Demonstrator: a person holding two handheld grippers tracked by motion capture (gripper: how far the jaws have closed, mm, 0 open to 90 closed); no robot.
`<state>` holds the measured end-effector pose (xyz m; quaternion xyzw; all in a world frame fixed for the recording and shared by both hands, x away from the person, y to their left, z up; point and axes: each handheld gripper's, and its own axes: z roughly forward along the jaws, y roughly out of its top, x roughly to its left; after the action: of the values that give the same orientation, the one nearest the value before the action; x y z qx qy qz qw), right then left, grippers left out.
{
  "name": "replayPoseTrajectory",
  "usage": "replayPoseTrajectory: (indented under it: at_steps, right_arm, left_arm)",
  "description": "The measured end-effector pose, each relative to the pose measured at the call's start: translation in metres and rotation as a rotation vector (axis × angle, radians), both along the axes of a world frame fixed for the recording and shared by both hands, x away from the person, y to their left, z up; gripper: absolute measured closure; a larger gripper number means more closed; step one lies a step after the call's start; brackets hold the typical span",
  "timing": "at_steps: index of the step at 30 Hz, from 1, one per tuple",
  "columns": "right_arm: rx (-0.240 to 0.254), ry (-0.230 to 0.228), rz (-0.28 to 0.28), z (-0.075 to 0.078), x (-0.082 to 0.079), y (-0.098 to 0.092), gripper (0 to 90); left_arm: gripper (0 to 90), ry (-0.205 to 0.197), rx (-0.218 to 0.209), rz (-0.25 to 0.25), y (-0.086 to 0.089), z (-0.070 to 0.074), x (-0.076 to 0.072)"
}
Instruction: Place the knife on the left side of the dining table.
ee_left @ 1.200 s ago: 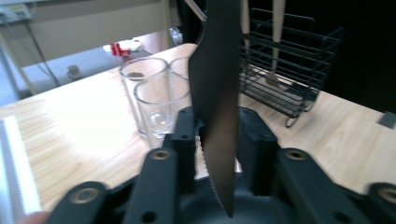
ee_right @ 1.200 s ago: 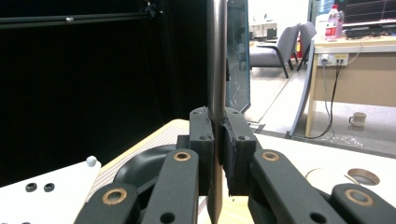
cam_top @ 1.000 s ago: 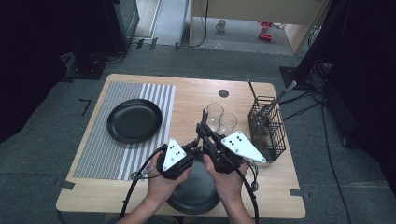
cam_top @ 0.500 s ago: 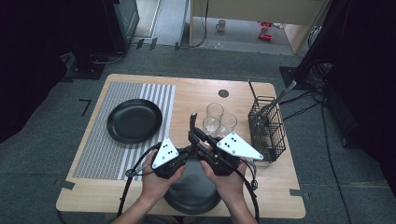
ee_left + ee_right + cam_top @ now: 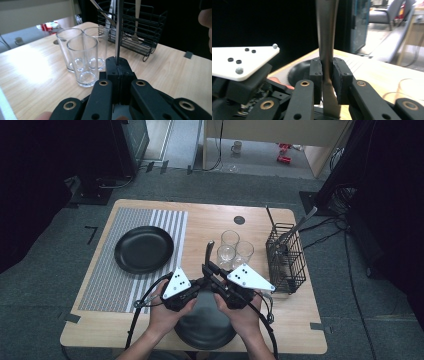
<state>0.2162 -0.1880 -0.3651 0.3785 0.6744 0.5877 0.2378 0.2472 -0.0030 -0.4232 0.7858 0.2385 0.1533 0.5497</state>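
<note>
Standing together, three glasses (image 5: 231,251); two black plates (image 5: 144,249).

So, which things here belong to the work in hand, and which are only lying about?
In the job:
- left tongs, shut on the metal utensil
- right tongs, shut on that utensil

Lying about:
- three glasses
- wire basket
- black plate
- striped mat

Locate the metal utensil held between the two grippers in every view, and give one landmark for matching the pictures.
High view: the metal utensil stands up at centre, above the hands, left of the glasses.
Left gripper view: a thin edge-on strip rising from the shut jaws, right of the glasses.
Right gripper view: a broad flat strip upright between the jaws, centre.
Shared landmark: the glasses, their rims at lower right in the right gripper view.
</note>
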Motion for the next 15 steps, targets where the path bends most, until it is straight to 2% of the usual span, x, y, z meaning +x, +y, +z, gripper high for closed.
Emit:
replayPoseTrajectory:
  at_steps: [3,4,8,15]
  right_arm:
    - [0.009,0.004,-0.018,-0.002,0.000,-0.002,80.6]
    - [-0.008,-0.004,-0.040,-0.004,0.000,-0.002,80.6]
    - [-0.014,-0.003,-0.048,-0.007,0.000,-0.003,80.6]
    - [-0.011,-0.005,-0.057,-0.010,0.000,-0.006,80.6]
  left_arm:
    - [79.4,0.013,-0.011,-0.009,0.002,0.000,0.001]
    - [76.5,0.019,-0.022,-0.014,0.004,0.001,0.001]
    - [65.1,0.036,-0.032,-0.023,0.010,0.006,0.000]
    - [52.6,0.079,-0.061,-0.022,0.024,0.015,0.001]
